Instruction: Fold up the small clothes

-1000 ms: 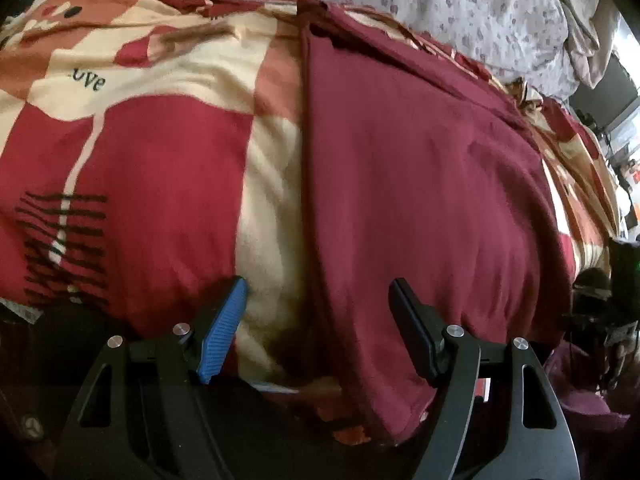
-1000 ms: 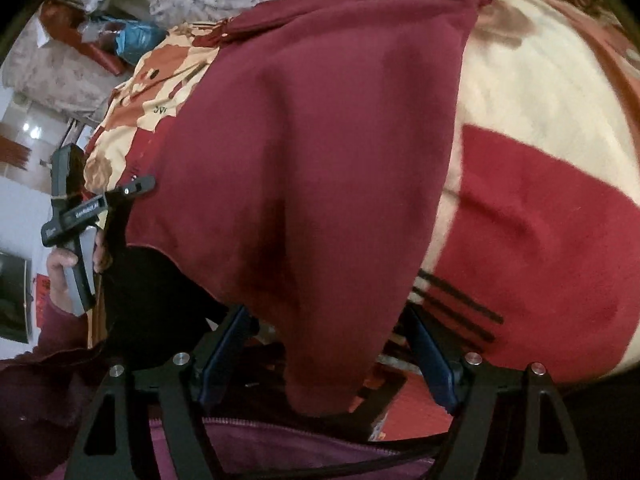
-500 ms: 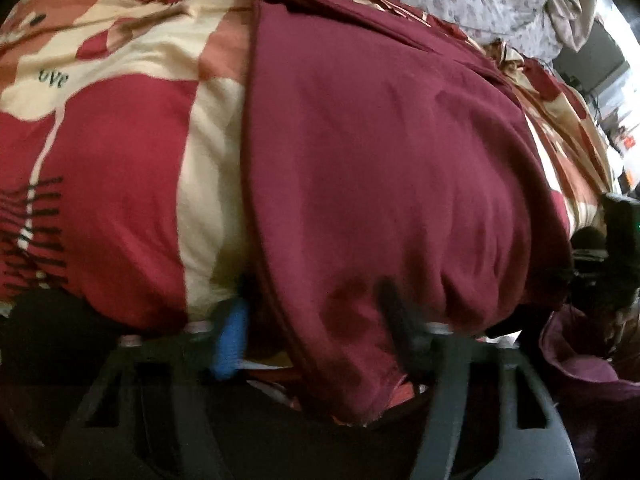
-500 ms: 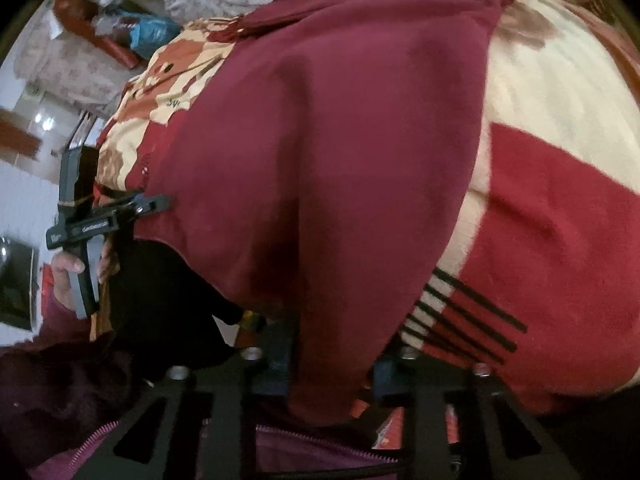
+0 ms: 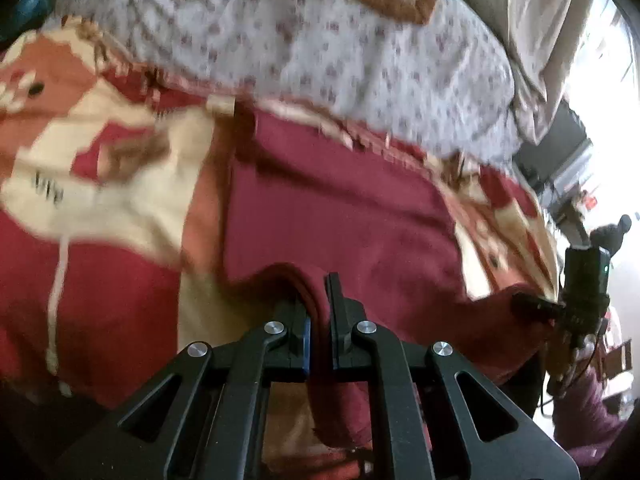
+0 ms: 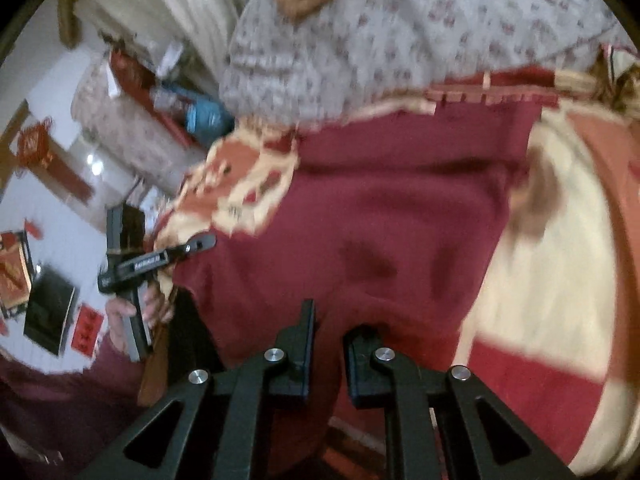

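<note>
The left gripper [image 5: 318, 304] pinches the near hem of the maroon garment [image 5: 340, 216], cloth bunched between its 2 fingers. The right gripper [image 6: 328, 328] pinches the same hem further along. Ahead of both, the garment lies spread on the patterned blanket [image 5: 100, 184]. It looks light, soft and floppy, so gripping at corners should keep the fold even.

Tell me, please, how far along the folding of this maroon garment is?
Early. Done: the left gripper and right gripper are each shut on the maroon garment's near hem. In hand: that hem lifted off the patterned blanket. Left: carrying it over; no finished fold shows.
</note>
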### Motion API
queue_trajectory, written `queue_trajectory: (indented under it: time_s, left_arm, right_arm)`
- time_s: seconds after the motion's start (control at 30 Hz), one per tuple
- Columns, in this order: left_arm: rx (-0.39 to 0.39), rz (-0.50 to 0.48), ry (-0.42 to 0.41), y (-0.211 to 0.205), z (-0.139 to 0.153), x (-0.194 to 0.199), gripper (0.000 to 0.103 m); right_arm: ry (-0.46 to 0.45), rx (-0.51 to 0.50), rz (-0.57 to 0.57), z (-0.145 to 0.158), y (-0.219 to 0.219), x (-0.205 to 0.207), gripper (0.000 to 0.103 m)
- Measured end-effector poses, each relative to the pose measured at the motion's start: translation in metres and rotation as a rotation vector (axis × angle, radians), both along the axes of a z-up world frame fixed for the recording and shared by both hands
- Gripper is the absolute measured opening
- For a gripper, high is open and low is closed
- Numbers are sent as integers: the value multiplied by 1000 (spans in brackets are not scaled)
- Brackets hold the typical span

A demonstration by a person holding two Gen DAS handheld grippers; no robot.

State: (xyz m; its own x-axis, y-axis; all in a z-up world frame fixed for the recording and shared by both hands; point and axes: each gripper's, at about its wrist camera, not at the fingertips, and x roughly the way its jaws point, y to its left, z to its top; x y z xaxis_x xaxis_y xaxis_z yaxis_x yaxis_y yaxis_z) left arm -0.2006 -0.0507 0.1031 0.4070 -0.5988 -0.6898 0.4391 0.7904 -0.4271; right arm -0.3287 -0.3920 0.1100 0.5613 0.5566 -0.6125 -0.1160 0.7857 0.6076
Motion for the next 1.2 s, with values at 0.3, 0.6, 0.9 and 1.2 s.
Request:
queue_trajectory:
  time_s: [0.3, 0.6, 0.9, 1.2]
  left_arm:
    - [-49, 99, -55, -37, 19, 117, 5]
    - [-33, 170, 20, -74, -26, 229, 5]
    - [-97, 194, -29, -56, -12, 237, 76]
    - [-19, 127, -91, -56, -14, 229, 76]
  right_arm:
    - [-33, 54, -195, 4, -64, 101, 12]
    - [51, 53, -399, -44, -134, 207, 13]
    - [21, -152, -487, -13, -135, 200, 54]
    - [111, -455, -173, -36, -47, 233, 54]
